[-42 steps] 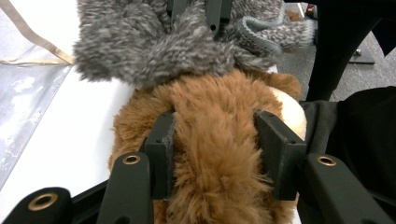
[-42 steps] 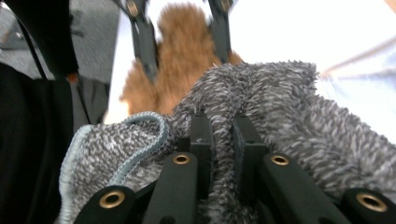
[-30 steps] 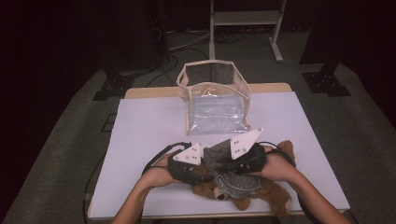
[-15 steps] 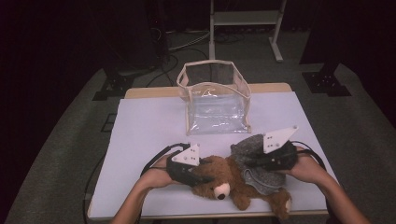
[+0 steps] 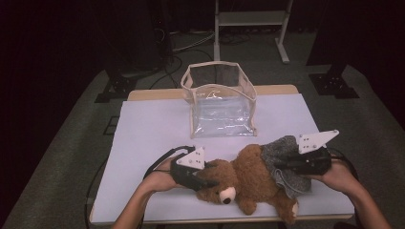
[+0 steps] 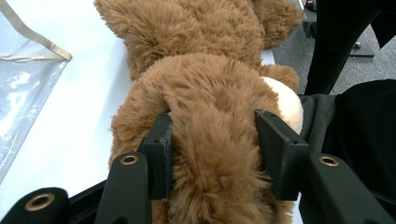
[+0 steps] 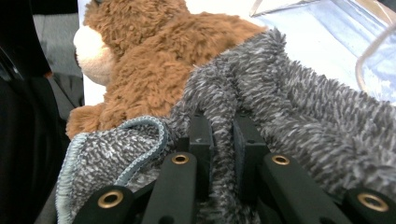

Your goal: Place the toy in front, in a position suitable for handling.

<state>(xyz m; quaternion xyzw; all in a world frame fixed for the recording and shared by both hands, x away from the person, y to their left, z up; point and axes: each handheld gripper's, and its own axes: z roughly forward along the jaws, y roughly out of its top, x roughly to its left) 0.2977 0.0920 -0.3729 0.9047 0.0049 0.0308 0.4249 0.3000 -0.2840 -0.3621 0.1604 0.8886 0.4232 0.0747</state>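
Both forearms come in low from the near edge. The left gripper [image 5: 203, 180] lies level, pointing right, its 2 fingers [image 6: 159, 149] part-way apart and pressed into brown fur. The right gripper [image 5: 282, 164] lies level, pointing left, its fingers [image 7: 201, 140] nearly together, pinching a fold of grey fabric.
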